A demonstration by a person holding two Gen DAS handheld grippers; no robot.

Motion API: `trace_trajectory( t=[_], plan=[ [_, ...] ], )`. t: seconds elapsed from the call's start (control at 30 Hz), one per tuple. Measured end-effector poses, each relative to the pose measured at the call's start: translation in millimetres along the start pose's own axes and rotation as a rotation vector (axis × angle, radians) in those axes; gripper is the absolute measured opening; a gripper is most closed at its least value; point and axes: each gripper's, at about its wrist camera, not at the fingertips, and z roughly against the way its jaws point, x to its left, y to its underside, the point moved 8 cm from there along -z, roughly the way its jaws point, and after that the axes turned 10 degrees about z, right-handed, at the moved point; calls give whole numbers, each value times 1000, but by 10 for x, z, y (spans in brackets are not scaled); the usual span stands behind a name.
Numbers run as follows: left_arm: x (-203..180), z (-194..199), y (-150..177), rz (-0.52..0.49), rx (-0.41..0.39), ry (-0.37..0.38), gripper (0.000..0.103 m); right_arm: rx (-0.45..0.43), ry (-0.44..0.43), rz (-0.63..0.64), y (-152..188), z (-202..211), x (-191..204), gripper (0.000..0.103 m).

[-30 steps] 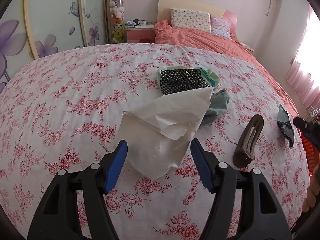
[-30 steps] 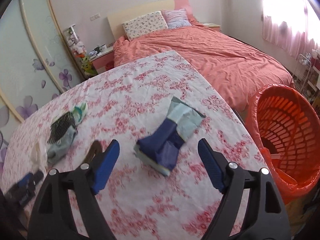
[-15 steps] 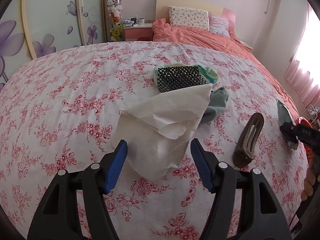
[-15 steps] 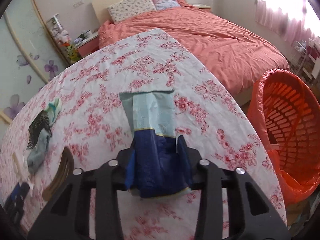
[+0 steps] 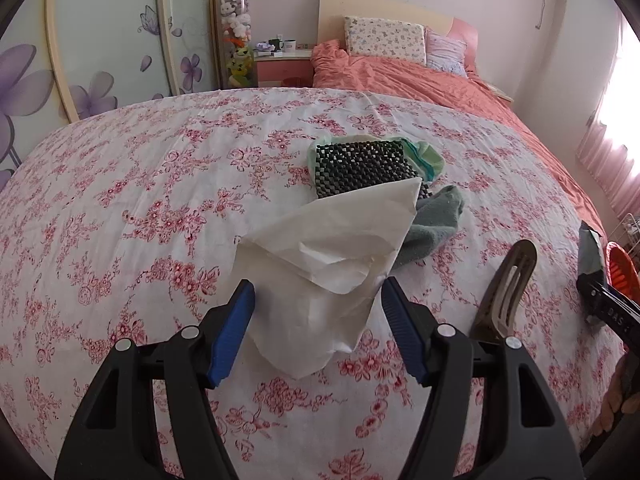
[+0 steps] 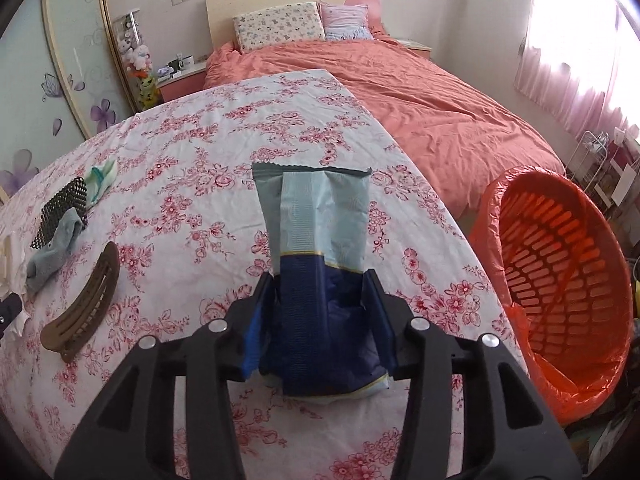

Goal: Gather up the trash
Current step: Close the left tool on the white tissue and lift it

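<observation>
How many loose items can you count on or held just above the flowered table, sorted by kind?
Paper or plastic wrappers: 2, the white paper bag and the blue packet in the right gripper.
Cloth pieces: 2, the grey-green sock and the mint cloth.
Mesh mats: 1, the black mesh mat.
Hair clips: 1, the brown hair clip.
Total: 6.

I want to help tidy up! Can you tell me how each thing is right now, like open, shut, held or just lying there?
Left gripper: open, jaws either side of the white paper.
Right gripper: shut on the blue wrapper.
Blue wrapper: held, crumpled.
White paper: lying creased on the tablecloth.
Orange basket: tilted, lined with an orange bag.
Brown hair clip: lying on the tablecloth.
Grey sock: crumpled.
</observation>
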Motion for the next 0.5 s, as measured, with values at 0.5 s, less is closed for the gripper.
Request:
trace_trajectory(
  t=[0.5],
  plan=[
    [98,-85,-114,39,-27,-33,58,0,-1,-2,-1,1,15,48]
  ],
)
